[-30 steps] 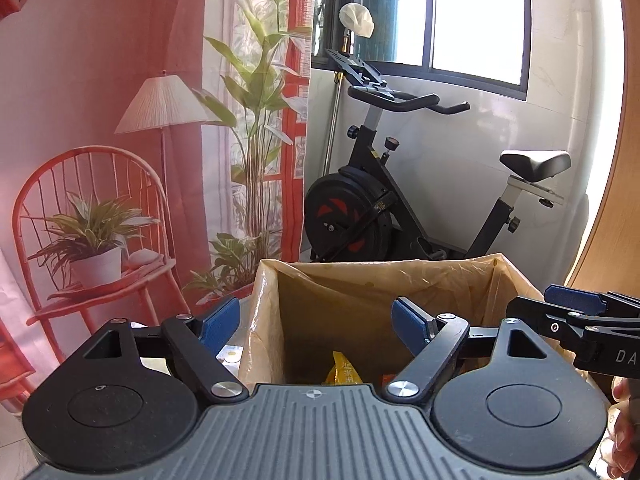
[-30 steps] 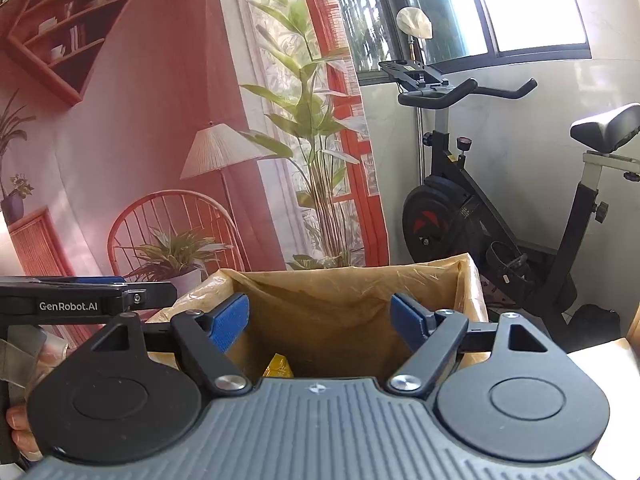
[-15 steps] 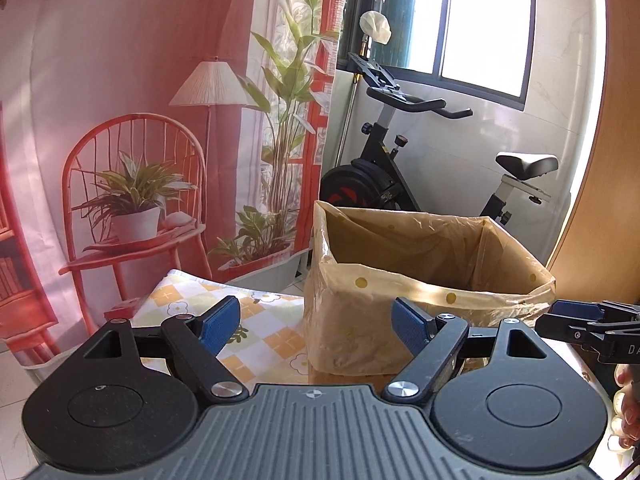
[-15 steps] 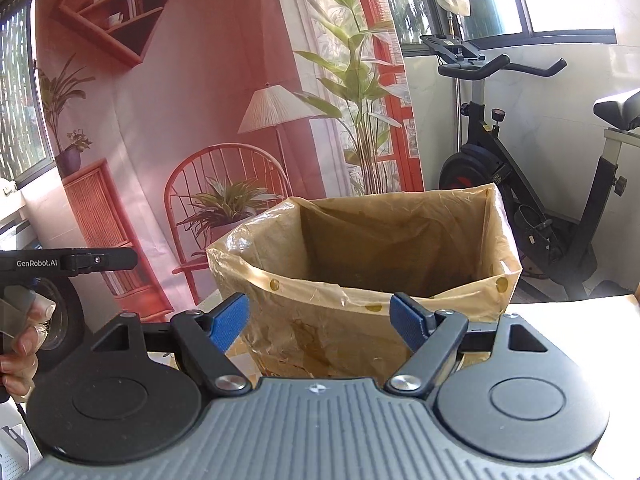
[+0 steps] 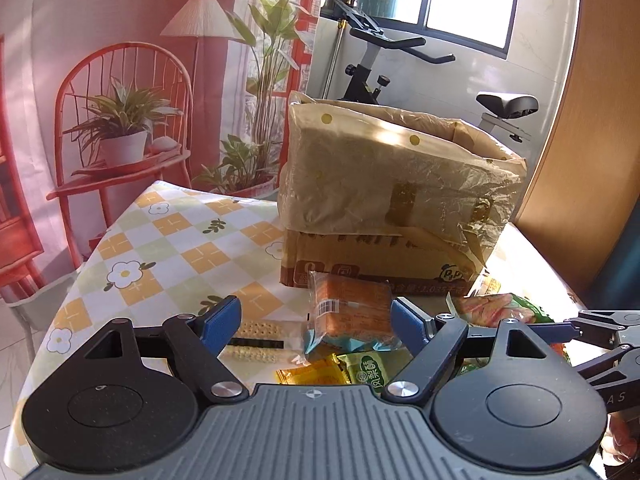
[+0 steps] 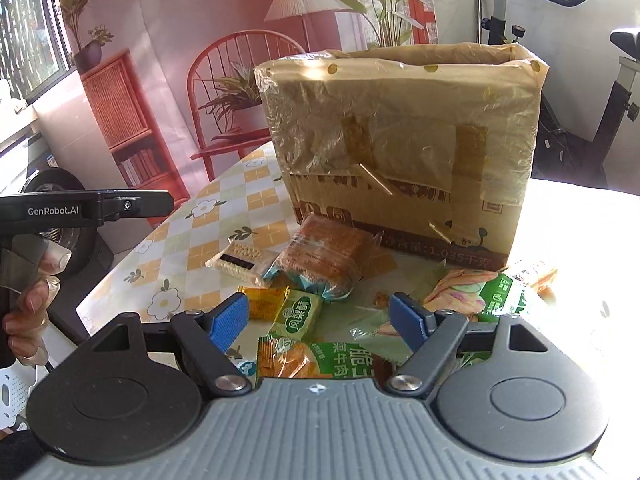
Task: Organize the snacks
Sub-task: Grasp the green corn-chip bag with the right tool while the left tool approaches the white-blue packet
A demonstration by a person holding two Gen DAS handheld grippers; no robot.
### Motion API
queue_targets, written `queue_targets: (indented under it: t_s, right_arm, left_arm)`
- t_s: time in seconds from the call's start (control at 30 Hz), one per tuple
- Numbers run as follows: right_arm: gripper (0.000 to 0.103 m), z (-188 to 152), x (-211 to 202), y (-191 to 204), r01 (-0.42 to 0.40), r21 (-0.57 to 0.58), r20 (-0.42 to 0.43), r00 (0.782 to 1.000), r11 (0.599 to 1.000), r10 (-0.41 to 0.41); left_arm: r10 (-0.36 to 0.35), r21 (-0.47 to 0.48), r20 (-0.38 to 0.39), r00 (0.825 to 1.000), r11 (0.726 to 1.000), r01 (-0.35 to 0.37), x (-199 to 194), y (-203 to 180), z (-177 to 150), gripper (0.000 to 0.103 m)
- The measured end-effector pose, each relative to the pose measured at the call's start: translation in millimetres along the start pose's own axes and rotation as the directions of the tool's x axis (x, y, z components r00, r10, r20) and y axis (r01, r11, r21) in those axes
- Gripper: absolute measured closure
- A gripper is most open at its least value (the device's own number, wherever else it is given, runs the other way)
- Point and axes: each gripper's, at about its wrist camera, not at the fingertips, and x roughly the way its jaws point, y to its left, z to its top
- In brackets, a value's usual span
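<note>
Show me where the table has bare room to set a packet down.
Free: the checked tablecloth left of the lined box, beyond the wafer packet, out to the table's left edge. Crowded: the strip before the box, where the orange cake packet, yellow sachet and green packets lie touching.

A cardboard box, lined with a crinkled yellowish plastic bag, stands upright and open-topped on my table. Snack packets lie loose before it: an orange cake pack touching its base, a clear cracker pack, small yellow and green packets.
</note>
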Motion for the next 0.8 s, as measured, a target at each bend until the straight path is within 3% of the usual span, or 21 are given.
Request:
queue_targets:
  t_s: [0.3, 0.47, 0.6, 0.7, 0.8]
  right_arm:
    - [0.018, -34, 21, -6, 0.075, 0.015, -0.127, 0.989, 0.997, -0.073]
    - [0.012, -47, 40, -12, 0.072, 0.043, -0.192, 0.979, 0.996, -0.063]
    - [0.006, -52, 45, -11, 0.096, 0.034, -0.178, 0.980, 0.995, -0.089]
    - [0.007, -51, 47, -9, 0.097, 0.023, -0.164, 0.982, 0.995, -0.092]
    - [0.022, -50, 44, -6, 0.084, -0.009, -0.127, 0.988, 0.996, -0.085]
  left_arm:
    - [-0.013, -0.020, -0.098, 0.995, 1.000, 0.011, 13, 7, -42, 0.022]
    - [-0.021, -0.034, -0.134, 0.991, 0.999, 0.017, 20, 5, -50, 0.023]
    - [-0.027, -0.028, -0.150, 0.988, 0.999, 0.023, 24, 2, -53, 0.023]
    - [-0.032, -0.019, -0.160, 0.987, 0.999, 0.030, 26, -3, -55, 0.023]
    - [-0.042, -0.012, -0.177, 0.983, 0.999, 0.040, 28, -7, -59, 0.024]
